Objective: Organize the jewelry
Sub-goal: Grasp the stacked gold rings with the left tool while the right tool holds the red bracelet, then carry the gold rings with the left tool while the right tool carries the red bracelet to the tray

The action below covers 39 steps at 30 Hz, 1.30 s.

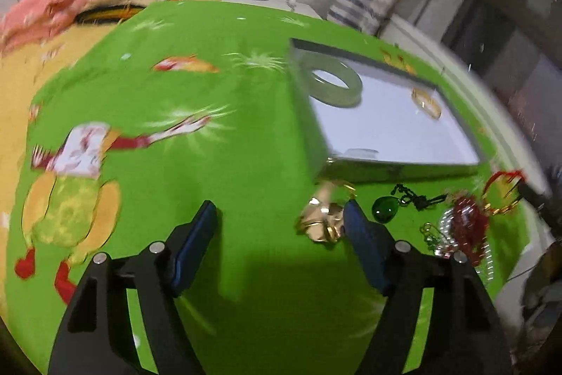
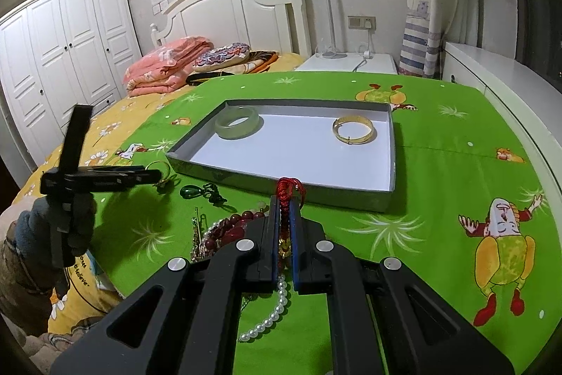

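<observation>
The right gripper [image 2: 285, 217] pinches a red cord [image 2: 288, 190] at the tray's [image 2: 281, 180] near edge. Inside lie a jade bangle [image 2: 238, 127] and a gold bangle [image 2: 354, 129].

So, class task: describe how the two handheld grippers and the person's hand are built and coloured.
Both the left gripper and the right gripper have matte black, triangular cut-out frames, silver round bolts and flat blue finger pads. No cables show. The person's hand wears a dark grey-blue fleecy glove, with a brown patterned sleeve below.
</observation>
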Available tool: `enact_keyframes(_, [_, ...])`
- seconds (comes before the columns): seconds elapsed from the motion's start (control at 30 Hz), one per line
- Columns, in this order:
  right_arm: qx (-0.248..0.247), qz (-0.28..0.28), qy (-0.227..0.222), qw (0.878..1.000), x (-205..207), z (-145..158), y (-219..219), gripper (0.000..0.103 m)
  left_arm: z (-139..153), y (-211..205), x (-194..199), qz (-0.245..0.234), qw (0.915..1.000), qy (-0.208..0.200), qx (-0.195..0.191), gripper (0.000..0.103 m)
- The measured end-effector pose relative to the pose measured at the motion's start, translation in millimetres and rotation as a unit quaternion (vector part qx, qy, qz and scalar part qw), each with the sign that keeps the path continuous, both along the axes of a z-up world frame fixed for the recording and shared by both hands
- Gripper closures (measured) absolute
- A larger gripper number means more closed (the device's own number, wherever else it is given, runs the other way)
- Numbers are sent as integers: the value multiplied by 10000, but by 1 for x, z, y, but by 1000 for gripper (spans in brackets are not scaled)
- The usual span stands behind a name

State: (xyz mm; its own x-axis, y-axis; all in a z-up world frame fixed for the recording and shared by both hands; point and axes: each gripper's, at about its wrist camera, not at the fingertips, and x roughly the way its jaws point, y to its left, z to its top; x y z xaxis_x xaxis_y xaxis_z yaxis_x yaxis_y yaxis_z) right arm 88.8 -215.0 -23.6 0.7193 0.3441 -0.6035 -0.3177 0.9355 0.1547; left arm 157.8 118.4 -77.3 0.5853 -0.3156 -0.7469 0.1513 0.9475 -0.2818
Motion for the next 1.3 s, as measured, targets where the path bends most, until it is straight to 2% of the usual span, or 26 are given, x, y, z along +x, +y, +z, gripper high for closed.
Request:
enact_keyframes(0.13, [3, 84, 13, 10000, 3, -1, 6, 96, 2, 34, -1, 648, 9978, -2, -102, 31])
enact_keyframes(0.2, [-15, 114, 4, 9999, 3, -1, 9, 96, 3, 39, -1, 691, 9973, 34, -258, 31])
enact_keyframes(0.37, [-12, 116, -14, 9999, 4, 1, 10, 96, 10, -2, -8, 124, 9997, -160, 132, 29])
enact_keyframes(0.5, [-35, 130, -38, 9999, 4, 2, 9, 96, 0, -27, 9, -8, 9985, -99, 538, 29])
enact_keyframes(0.53, [-43, 130, -60, 9999, 3, 3, 9, 96, 0, -29, 11, 6, 9978, -153, 642, 32])
enact_keyframes(0.63, [-35, 97, -120, 9999, 4, 7, 4, 96, 0, -35, 15, -126, 9959, -169, 880, 65])
enact_keyframes(0.87, [-31, 2, -219, 9998, 16, 16, -7, 96, 9, -42, 3, -381, 9919, -353, 1160, 65])
enact_keyframes(1.07, [12, -79, -296, 9995, 37, 26, -19, 96, 45, -52, 0, -518, 9895, -717, 1139, 65])
enact_keyframes(1.2, [110, -184, -178, 9996, 62, 23, -30, 96, 66, -83, 25, -881, 9861, -841, 1134, 65])
enact_keyframes(1.3, [281, -218, 59, 9993, 79, 16, -39, 96, 68, -113, 55, -1157, 9840, -780, 1110, 65])
